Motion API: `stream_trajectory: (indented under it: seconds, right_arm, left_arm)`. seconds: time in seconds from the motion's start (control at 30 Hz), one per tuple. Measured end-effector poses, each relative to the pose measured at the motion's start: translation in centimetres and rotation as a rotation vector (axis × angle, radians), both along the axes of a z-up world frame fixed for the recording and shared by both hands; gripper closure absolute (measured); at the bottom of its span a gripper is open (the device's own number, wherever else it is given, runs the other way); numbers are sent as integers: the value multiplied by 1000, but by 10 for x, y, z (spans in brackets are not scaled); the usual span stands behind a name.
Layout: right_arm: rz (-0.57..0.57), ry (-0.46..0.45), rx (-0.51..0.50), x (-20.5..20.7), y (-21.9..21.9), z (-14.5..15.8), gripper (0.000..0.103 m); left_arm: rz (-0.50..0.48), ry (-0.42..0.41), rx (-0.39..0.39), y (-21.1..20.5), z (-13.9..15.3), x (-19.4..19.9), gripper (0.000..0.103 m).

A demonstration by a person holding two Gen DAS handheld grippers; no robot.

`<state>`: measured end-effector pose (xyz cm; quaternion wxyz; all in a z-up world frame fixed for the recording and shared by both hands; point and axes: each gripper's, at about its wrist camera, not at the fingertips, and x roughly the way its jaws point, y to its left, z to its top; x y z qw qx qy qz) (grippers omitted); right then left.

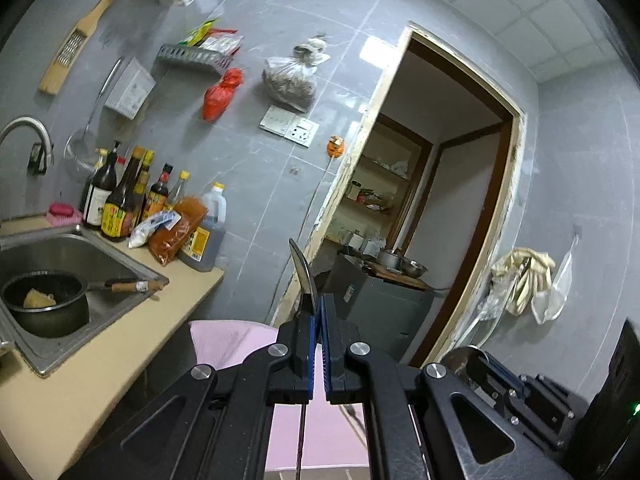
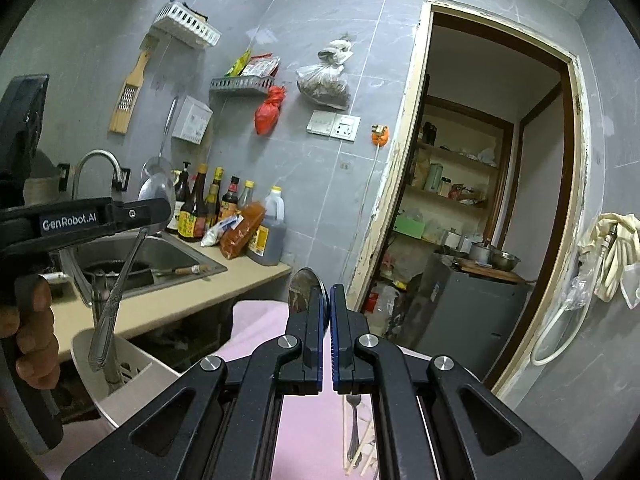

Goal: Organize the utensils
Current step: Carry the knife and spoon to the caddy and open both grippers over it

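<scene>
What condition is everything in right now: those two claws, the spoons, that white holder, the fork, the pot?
Left claw: shut on a spoon.
Left spoon: gripped near the bowl, handle hanging over the white holder.
Right claw: shut on a spoon.
Right spoon: bowl sticking up above the fingers.
White holder: already holding utensils.
Fork: lying on pink cloth.
Pot: in sink.

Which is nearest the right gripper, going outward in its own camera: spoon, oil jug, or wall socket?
1. Spoon, clamped in the right gripper.
2. Oil jug, left on the counter.
3. Wall socket, high on the tiled wall.
</scene>
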<state>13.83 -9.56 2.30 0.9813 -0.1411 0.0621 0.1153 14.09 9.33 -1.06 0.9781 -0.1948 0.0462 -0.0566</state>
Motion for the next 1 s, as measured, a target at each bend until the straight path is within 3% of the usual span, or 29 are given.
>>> stream_trajectory:
  seconds: [0.37, 0.73, 1.0]
  right_arm:
    - [30, -3, -19, -5, 10, -15, 100]
    - [53, 46, -35, -7, 18, -27, 100]
    - [67, 73, -33, -8, 20, -33, 100]
  left_arm:
    - [30, -110, 113, -21, -18, -16, 100]
    - [64, -98, 62, -12, -37, -23, 100]
    - [60, -51, 111, -11, -42, -30, 100]
